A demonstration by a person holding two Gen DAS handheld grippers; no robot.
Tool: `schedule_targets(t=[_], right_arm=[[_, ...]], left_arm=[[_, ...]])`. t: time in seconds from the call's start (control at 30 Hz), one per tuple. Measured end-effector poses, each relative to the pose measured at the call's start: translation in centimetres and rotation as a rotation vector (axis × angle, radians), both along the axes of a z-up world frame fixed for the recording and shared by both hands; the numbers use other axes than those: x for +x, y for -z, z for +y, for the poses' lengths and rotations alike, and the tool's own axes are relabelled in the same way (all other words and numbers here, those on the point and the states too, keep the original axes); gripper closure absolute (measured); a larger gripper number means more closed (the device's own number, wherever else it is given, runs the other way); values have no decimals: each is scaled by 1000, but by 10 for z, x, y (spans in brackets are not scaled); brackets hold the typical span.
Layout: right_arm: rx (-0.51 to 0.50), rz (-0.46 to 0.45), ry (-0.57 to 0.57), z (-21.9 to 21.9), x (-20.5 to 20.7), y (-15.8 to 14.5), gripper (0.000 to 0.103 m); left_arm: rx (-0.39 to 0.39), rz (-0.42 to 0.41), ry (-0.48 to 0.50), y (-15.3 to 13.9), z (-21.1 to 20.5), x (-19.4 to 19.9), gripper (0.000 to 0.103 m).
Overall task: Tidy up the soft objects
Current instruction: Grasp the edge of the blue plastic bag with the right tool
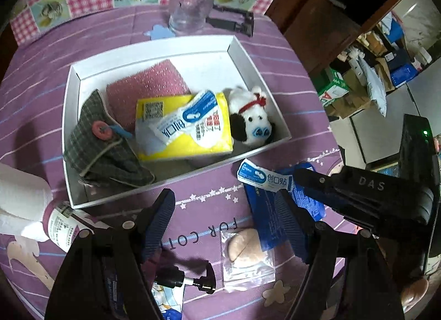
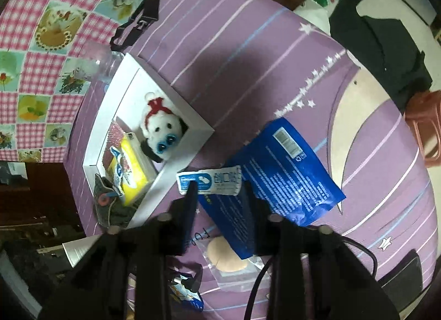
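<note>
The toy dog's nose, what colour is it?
Blue, on the toy dog; clearest in the right wrist view.

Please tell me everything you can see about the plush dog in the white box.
The plush dog is small, white and fluffy, with a black ear, black eyes, a blue snout and a red band on its head. It lies in a corner of the white box, against the box walls, face up toward the cameras. The yellow pack lies right beside it. No gripper touches it.

Purple, pale-striped cloth (image 1: 82, 30) over bench; white box (image 1: 72, 138); yellow pack (image 1: 212, 138); grey plaid pouch (image 1: 96, 146); white-and-black plush (image 1: 248, 118), red bow; blue packet (image 2: 289, 171).
</note>
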State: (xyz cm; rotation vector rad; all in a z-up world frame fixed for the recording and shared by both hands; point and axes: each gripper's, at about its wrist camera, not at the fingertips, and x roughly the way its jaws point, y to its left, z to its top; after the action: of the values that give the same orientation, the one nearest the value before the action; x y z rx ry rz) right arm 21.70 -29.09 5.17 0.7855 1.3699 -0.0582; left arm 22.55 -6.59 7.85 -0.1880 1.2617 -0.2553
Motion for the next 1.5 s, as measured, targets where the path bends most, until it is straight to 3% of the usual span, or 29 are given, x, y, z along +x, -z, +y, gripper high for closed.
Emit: schedule_targets(t=[0.2, 0.3, 0.43, 0.53, 0.57, 0.7, 0.87, 1.23, 1.5], right_arm=[[75, -17, 72, -16, -13, 19, 79], [126, -80, 79, -18, -19, 22, 81], [133, -217, 71, -16, -32, 20, 82], [170, -390, 101, -17, -44, 25, 82], [137, -410, 92, -15, -48, 27, 82], [72, -385, 79, -8, -51, 44, 82], [144, -445, 146, -17, -51, 53, 82], [74, -479, 101, -2, -47, 50, 82], [102, -484, 61, 5, -43, 51, 87]], left_arm=[[16, 28, 16, 10, -7, 3, 28], [21, 34, 19, 11, -7, 3, 28], [13, 34, 26, 10, -7, 1, 28], [9, 28, 25, 8, -6, 0, 28], [11, 26, 24, 7, -5, 0, 28], [19, 21, 10, 6, -1, 1, 28], [18, 19, 2, 6, 4, 3, 28], [0, 30, -2, 7, 9, 6, 28], [-15, 23, -14, 3, 16, 6, 28]])
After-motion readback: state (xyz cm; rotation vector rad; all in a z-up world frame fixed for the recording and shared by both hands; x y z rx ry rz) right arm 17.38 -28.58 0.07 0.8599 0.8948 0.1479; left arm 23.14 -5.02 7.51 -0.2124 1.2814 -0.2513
